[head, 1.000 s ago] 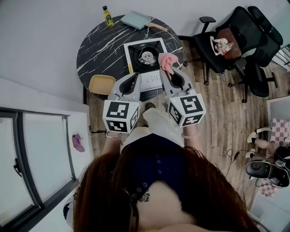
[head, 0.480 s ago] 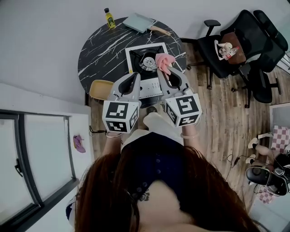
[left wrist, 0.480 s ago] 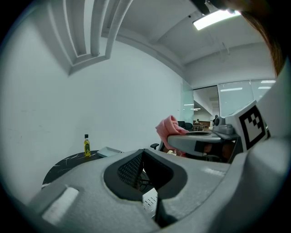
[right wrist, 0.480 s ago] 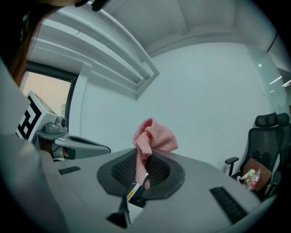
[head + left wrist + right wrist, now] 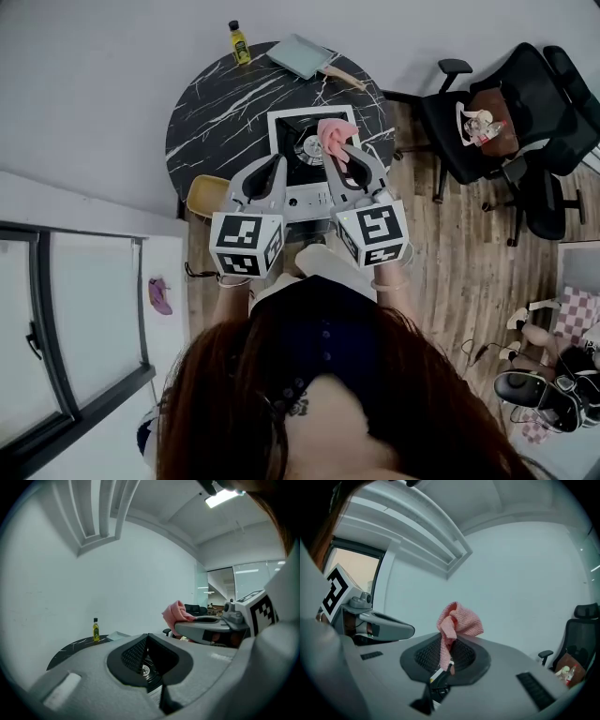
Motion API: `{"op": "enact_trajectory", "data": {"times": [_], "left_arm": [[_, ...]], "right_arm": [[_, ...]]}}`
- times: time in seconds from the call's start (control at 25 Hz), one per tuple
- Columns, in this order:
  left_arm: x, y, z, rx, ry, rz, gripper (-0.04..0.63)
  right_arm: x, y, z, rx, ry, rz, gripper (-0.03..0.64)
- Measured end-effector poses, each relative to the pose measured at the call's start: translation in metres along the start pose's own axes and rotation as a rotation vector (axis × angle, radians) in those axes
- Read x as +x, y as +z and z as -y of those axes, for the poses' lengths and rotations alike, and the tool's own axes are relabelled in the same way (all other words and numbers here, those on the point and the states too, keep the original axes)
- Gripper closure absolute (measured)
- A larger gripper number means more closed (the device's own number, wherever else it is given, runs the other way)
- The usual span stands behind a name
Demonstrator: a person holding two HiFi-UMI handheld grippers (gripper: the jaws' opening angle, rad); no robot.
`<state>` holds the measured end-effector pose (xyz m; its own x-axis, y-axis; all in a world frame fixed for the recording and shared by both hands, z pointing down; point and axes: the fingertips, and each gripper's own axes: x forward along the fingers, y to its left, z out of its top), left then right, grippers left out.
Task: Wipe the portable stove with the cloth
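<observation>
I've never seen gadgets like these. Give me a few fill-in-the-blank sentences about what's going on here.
1. The right tool is shut on a ____ cloth.
2. The left tool is shut and holds ____.
3. A small ____ bottle stands on the table, beyond the portable stove.

Missing words: pink; nothing; yellow.
</observation>
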<state>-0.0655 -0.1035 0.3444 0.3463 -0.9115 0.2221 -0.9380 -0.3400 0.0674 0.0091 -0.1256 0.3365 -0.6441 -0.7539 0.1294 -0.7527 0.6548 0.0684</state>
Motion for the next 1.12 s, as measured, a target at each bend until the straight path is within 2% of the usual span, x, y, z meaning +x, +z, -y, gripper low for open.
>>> {"op": "enact_trajectory", "data": {"times": [0.32, 1.12], "left_arm": [[0.024, 0.004, -0.020, -0.016, 0.053, 0.001, 0.583], [0.065, 0.004, -0.056, -0.064, 0.184, -0.006, 0.583]], "right_arm": [[0.032, -0.007, 0.015, -0.049, 0.053, -0.023, 0.580], [0.113, -0.036, 0.042, -0.245, 0.291, -0.097, 0.578]]}}
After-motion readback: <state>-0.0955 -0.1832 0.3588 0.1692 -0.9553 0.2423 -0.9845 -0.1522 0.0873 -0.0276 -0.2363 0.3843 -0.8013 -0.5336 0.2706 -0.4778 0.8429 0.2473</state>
